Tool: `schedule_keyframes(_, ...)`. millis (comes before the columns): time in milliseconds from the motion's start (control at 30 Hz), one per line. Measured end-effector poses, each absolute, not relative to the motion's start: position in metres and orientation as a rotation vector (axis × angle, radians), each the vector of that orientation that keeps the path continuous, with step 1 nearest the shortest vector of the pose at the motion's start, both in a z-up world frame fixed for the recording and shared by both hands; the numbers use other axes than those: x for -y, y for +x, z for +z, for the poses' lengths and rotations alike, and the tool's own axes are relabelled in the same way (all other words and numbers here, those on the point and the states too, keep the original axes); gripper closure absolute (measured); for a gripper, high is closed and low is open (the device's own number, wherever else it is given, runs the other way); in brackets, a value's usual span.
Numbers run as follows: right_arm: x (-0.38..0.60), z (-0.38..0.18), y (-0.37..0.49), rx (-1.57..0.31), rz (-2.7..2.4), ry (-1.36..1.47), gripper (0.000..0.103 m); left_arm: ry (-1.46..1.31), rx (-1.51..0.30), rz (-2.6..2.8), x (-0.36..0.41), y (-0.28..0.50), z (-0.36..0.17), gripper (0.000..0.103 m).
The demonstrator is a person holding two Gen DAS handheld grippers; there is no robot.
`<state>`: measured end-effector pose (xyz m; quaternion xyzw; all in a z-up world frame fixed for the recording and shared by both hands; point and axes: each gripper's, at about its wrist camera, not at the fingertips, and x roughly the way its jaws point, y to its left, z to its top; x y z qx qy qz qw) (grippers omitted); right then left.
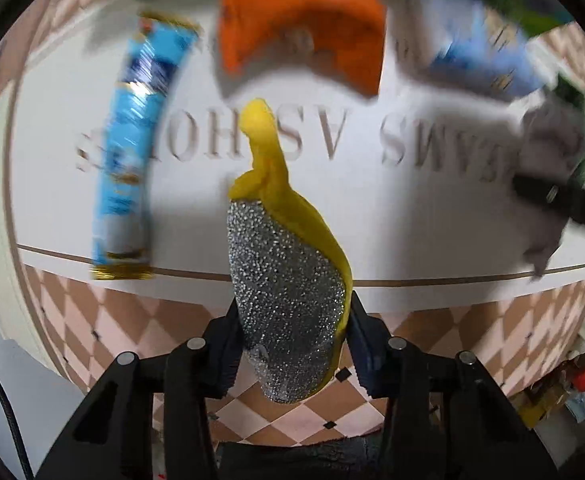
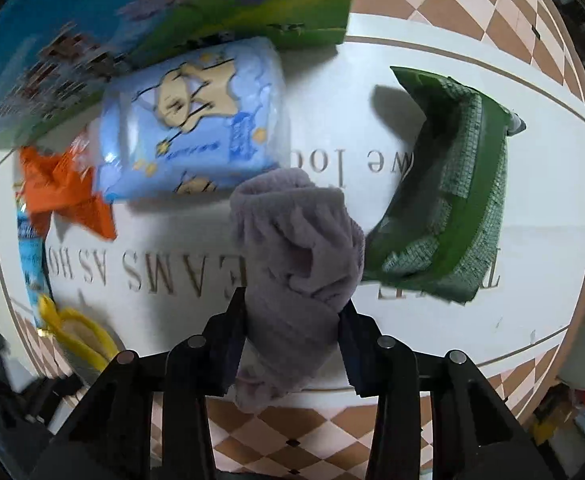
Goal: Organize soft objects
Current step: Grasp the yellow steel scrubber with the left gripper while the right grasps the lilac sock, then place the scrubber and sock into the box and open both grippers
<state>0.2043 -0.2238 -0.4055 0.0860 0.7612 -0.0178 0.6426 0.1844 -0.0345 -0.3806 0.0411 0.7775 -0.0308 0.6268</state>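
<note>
Left gripper [image 1: 292,344] pinches the yellow scouring sponge [image 1: 288,280]; right gripper [image 2: 292,336] pinches the grey towel [image 2: 296,248], both above the tabletop's [image 2: 452,340] near edge. Risk: limp towel slipping out.

My left view gives me a yellow scouring sponge [image 1: 292,280] with a glittery silver face, an orange cloth [image 1: 300,28] at twelve o'clock and a light-blue, gold-trimmed packet [image 1: 136,152] at ten. My right view shows a plain grey fluffy towel [image 2: 296,248], a pale-blue tissue pack [image 2: 192,120] printed with cartoon bears at eleven, and a dark green grid-textured scouring pad [image 2: 448,184] at two. The table [image 2: 412,340] is white with tan lettering, over a floor [image 2: 292,432] of brown and pink diamonds.
</note>
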Motion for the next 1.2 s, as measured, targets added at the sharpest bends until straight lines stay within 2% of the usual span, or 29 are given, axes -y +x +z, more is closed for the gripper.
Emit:
schedule_keyframes(167,0.217,-0.358,0.189,-1.685,0.08,0.236,0.06,0.047,-1.627,-0.132,0.024,0.204,-0.292,0.06)
schedule_keyframes(267,0.211,-0.304,0.195,-1.603,0.177,0.253,0.06,0.058,-1.528,-0.175,0.026,0.235,-0.234,0.06)
schedule_keyframes(433,0.194,-0.23,0.238,-1.481,0.309,0.308,0.06,0.105,-1.467,-0.193,0.016,0.326,-0.189,0.06)
schedule_keyframes(600,0.158,-0.223,0.311,-1.437,0.334,0.303,0.06,0.142,-1.537,-0.161,0.008,0.407,-0.217,0.06)
schedule_keyframes(800,0.128,-0.268,0.382,-1.507,0.322,0.267,0.06,0.13,-1.707,-0.136,-0.003,0.46,-0.274,0.06)
schedule_keyframes(967,0.115,-0.317,0.405,-1.58,0.324,0.269,0.06,0.114,-1.813,-0.138,-0.001,0.478,-0.316,0.06)
schedule_keyframes(1200,0.108,-0.35,0.422,-1.641,0.33,0.276,0.06,0.102,-1.86,-0.135,-0.008,0.481,-0.344,0.057)
